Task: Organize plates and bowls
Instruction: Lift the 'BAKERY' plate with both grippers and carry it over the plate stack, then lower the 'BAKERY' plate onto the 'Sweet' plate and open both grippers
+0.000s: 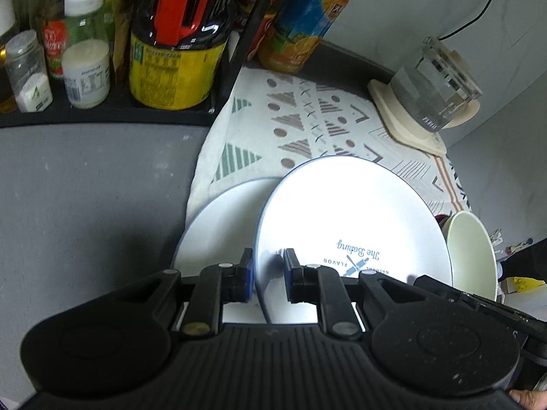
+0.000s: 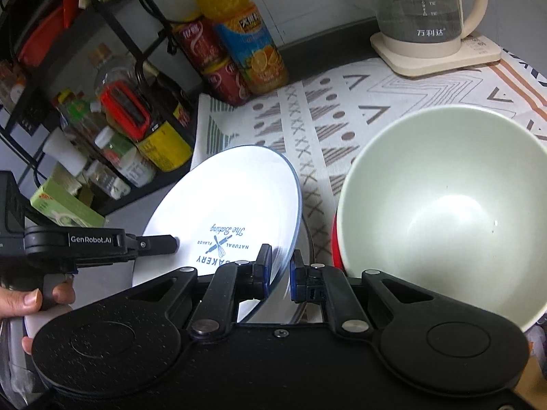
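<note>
Grey counter [image 1: 85, 188] under patterned cloth [image 1: 307, 116]

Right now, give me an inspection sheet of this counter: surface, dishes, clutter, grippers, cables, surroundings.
Surface: grey counter with a patterned cloth spread on it.
Job's things: printed plate tilted up on its edge, over a second plate lying on the cloth; pale green bowl beside them.
Clutter: black rack of jars and bottles, juice bottle, red cans, glass kettle.
Grippers: left gripper and right gripper each straddle the printed plate's rim; a full clamp cannot be judged.
Cables: black cable on the wall.
Surroundings: white wall behind.
</note>
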Demonstrator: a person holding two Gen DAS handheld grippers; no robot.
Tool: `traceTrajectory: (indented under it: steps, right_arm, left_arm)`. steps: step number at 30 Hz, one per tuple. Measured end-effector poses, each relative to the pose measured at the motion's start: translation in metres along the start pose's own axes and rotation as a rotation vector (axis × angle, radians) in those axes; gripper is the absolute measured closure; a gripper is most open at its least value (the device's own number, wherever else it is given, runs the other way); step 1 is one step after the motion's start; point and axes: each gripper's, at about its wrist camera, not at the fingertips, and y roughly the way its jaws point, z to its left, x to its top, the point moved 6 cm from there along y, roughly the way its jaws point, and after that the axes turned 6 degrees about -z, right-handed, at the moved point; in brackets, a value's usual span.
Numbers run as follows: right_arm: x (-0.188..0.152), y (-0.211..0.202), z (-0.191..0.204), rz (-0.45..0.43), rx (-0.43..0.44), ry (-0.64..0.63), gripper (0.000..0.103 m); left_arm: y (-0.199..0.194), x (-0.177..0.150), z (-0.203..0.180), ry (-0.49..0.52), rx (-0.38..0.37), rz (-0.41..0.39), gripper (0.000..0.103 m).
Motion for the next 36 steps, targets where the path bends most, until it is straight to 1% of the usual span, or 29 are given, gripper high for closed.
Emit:
traceTrajectory:
  steps: [7,12,17,24,28,33,36]
  right_arm:
    - [-0.005,0.001,0.006,0.005,-0.035,-0.055,0.092]
    - [-0.006,0.005,0.01,0.021,-0.046,-0.092,0.092]
    - [-0.014,0.008,0.012,0.041,-0.076,-0.12,0.091]
    - [-0.023,0.008,0.014,0.046,-0.137,-0.155,0.091]
    - [-0.025,0.009,0.012,0.051,-0.167,-0.147,0.09]
    - [-0.026,0.011,0.011,0.051,-0.178,-0.141,0.09]
    - [-0.027,0.015,0.012,0.058,-0.178,-0.145,0.087]
  left_arm:
    - [0.01,-0.01,0.007,-0.015,0.007,0.021,0.086]
    - [0.011,-0.013,0.011,-0.022,0.0,0.019,0.086]
    - [0.015,-0.017,0.018,-0.036,0.018,0.031,0.085]
    - [0.021,-0.021,0.02,-0.019,0.024,0.054,0.085]
    - [0.027,-0.023,0.018,-0.012,0.022,0.065,0.084]
    - [0.031,-0.025,0.013,0.027,0.03,0.069,0.084]
    - [0.031,-0.024,0.012,0.038,0.04,0.066,0.084]
